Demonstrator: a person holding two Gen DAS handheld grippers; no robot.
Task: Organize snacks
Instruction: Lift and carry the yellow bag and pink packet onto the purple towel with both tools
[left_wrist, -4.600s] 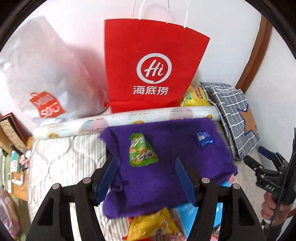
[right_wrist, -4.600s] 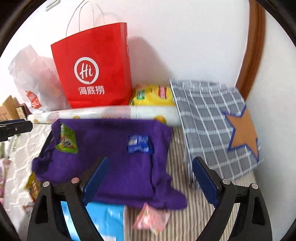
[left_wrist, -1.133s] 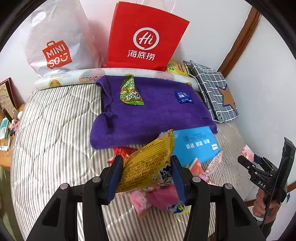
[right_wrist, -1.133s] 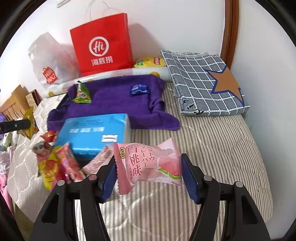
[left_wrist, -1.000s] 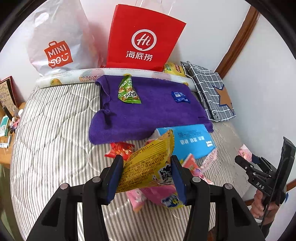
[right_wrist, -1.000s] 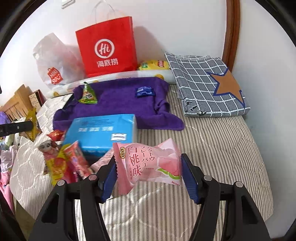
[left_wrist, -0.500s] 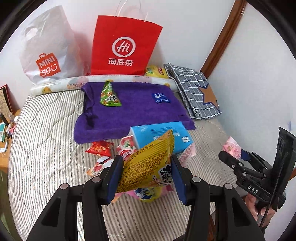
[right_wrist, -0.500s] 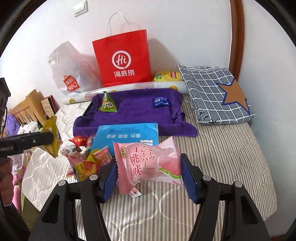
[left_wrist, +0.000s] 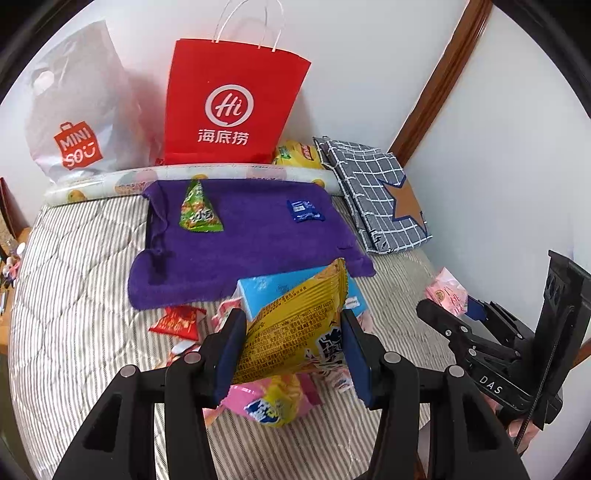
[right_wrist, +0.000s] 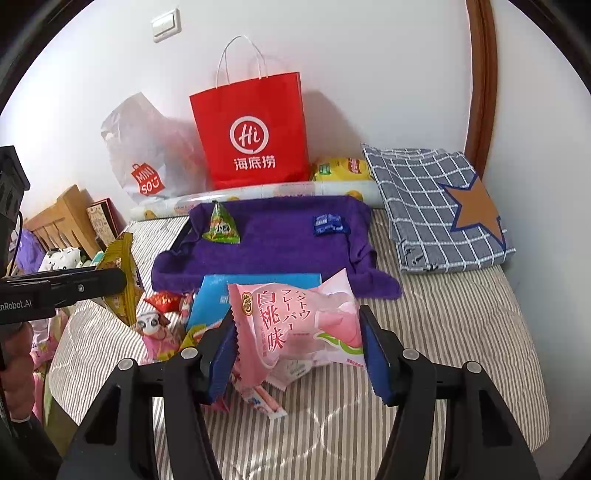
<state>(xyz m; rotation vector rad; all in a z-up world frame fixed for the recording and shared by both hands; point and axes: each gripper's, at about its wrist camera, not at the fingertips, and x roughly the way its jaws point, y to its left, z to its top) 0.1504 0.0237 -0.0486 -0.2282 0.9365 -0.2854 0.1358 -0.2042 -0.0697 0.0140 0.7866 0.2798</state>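
My left gripper (left_wrist: 291, 321) is shut on a yellow snack packet (left_wrist: 306, 295) and holds it above the striped bed (left_wrist: 74, 295). My right gripper (right_wrist: 297, 332) is shut on a pink peach snack packet (right_wrist: 280, 317), also lifted off the bed. A purple towel (left_wrist: 251, 240) lies further back with a green triangular packet (left_wrist: 199, 214) and a small blue packet (left_wrist: 304, 210) on it. In front of the towel sit a light blue box (left_wrist: 266, 288) and a heap of loose snacks, among them a red packet (left_wrist: 177, 323).
A red paper bag (left_wrist: 229, 110) and a white plastic bag (left_wrist: 77, 122) stand against the back wall behind a printed roll (left_wrist: 221, 173). A grey checked cloth with a star (left_wrist: 373, 199) lies at the right. A wooden headboard (right_wrist: 62, 218) is at the left.
Earlier both grippers were open and empty over the purple towel. Over the last second both rose and drew back with their packets, so more of the bed shows.
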